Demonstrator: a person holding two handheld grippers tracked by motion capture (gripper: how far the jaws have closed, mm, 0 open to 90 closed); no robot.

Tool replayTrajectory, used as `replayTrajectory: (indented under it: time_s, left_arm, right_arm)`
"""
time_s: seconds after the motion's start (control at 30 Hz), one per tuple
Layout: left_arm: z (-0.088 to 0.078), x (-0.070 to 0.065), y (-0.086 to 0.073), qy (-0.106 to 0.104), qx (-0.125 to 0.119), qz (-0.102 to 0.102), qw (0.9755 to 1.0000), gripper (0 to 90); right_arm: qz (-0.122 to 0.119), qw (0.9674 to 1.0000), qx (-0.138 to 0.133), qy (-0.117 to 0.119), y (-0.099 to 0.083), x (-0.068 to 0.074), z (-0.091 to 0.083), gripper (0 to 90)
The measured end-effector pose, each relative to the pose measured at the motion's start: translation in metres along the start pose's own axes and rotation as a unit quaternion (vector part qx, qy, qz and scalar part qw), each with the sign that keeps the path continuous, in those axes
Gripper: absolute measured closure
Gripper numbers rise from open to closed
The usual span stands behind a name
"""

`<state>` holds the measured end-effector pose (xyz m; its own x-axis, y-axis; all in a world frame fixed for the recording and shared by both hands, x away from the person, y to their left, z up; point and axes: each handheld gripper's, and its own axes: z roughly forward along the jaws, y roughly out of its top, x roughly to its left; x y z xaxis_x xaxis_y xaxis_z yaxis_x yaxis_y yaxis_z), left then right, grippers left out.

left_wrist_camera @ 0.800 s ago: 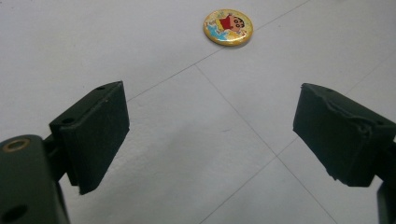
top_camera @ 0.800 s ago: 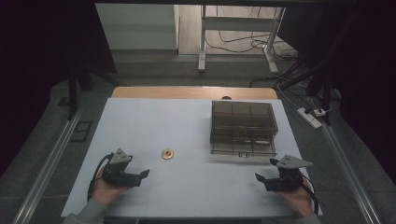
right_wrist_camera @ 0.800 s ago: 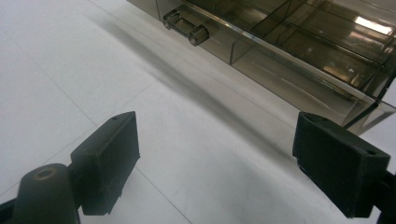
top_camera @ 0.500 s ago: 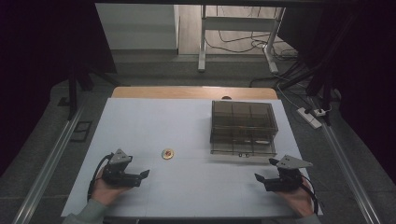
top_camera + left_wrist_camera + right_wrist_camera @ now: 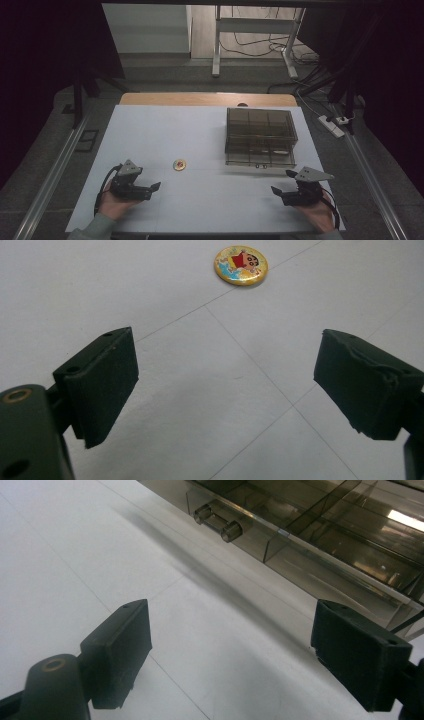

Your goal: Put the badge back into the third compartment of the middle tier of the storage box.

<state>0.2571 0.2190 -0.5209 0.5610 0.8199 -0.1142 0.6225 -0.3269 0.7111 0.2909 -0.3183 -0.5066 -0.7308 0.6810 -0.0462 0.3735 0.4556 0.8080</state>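
Note:
A small round yellow badge (image 5: 179,165) with a cartoon figure lies on the white table, left of centre; the same badge (image 5: 241,264) lies flat some way ahead of the left jaws. My left gripper (image 5: 156,189) rests near the front left, open, jaws empty and pointing right. A smoky transparent drawer box (image 5: 260,136) stands at the right, its front handle (image 5: 217,523) facing me. My right gripper (image 5: 276,192) sits in front of the box, open and empty, pointing left; in its own view the right gripper (image 5: 230,660) has bare table between its jaws.
The white table (image 5: 200,130) has a wooden strip along its far edge. Metal rails run down both sides. Beyond the table are a desk frame (image 5: 252,35), cables and a power strip (image 5: 332,126) on the floor.

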Motion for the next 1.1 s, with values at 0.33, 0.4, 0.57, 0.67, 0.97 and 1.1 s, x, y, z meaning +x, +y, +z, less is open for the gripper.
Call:
replayTrajectory:
  time_s: [0.33, 0.4, 0.57, 0.67, 0.97, 1.1]
  left_arm:
    - [0.001, 0.000, 0.000, 0.001, 0.002, 0.001, 1.0000, 11.0]
    - [0.001, 0.000, 0.000, 0.001, 0.003, 0.001, 1.0000, 11.0]
    - [0.001, 0.000, 0.000, 0.000, 0.002, 0.002, 1.0000, 11.0]
    - [0.001, 0.000, 0.000, 0.000, 0.002, 0.002, 1.0000, 11.0]
    - [0.000, -0.001, 0.001, -0.001, 0.000, 0.002, 1.0000, 11.0]
    - [0.000, -0.001, 0.001, -0.001, 0.001, 0.003, 1.0000, 11.0]
  right_arm:
    - [0.004, 0.9999, -0.009, 0.007, 0.002, 0.003, -0.001, 16.4]
    - [0.001, 0.9999, -0.011, 0.006, 0.003, 0.004, -0.002, 16.5]
    - [-0.003, 0.9997, -0.020, 0.010, 0.006, 0.007, -0.003, 17.5]
    - [-0.002, 0.9995, -0.028, 0.014, 0.008, 0.009, -0.005, 17.6]
    - [0.004, 0.9987, -0.047, 0.021, 0.012, 0.010, -0.007, 18.0]
    - [0.002, 0.9983, -0.054, 0.023, 0.015, 0.012, -0.006, 18.4]
